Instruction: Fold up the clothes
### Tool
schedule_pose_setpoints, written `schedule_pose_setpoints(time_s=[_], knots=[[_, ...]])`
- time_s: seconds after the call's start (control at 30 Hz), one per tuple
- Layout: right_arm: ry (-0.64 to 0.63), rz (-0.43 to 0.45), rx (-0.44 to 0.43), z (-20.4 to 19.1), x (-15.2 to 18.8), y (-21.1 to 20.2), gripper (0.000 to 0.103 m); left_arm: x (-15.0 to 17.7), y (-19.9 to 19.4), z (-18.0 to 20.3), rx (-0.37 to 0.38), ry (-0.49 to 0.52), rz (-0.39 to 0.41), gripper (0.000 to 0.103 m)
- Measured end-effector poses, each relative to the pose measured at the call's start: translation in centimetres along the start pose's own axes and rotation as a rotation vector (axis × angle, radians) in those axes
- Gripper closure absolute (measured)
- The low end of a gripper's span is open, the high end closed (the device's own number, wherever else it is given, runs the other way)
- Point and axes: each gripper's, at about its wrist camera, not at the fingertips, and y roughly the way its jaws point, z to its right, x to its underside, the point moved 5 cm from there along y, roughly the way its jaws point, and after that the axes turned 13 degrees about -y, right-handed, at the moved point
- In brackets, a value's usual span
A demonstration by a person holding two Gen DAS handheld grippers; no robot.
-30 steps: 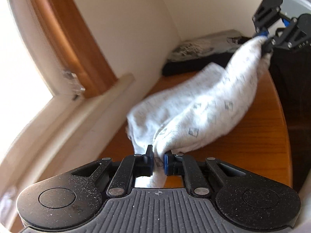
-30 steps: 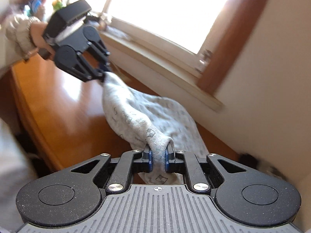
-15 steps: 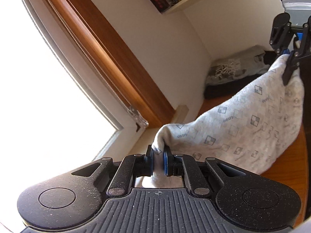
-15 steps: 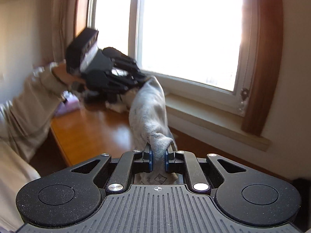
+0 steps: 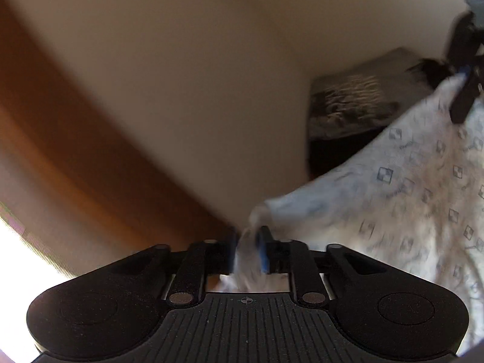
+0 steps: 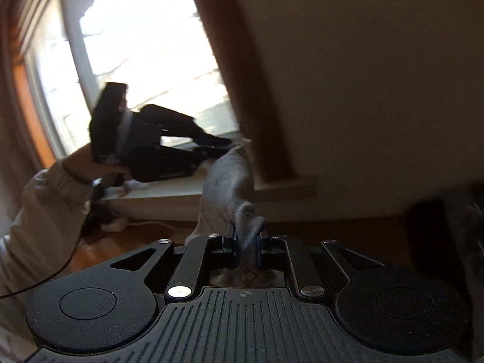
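Observation:
A light grey garment [image 5: 408,196] with small square prints hangs stretched in the air between my two grippers. My left gripper [image 5: 248,249] has one corner of it between its blue pads, and its jaws are opening with the cloth still filling the gap. My right gripper [image 6: 245,248] is shut on the opposite corner of the garment [image 6: 227,181]. From the left wrist the right gripper [image 5: 462,90] shows at the upper right, pinching the cloth. The right wrist view has the left gripper [image 6: 230,145] in front of the window. Both views are blurred by motion.
A stack of folded dark clothes [image 5: 354,106] lies against the wall in the far corner. The wooden table [image 6: 121,242] runs below the white window sill [image 6: 169,190] and bright window [image 6: 145,60]. A person's light sleeve [image 6: 45,211] fills the left edge.
Both grippers have lifted the garment off the table and swung sideways with it, spreading it taut. The left pads stand a little wider apart than before.

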Motion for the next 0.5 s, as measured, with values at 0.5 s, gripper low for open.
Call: schedule_pose_setpoints(time_s=[0.5], knots=[[-0.13, -0.068, 0.166, 3.9, 11.3, 2.6, 0.054, 11.1, 4.6, 5.1, 0.266, -0.282, -0.046, 0.052]])
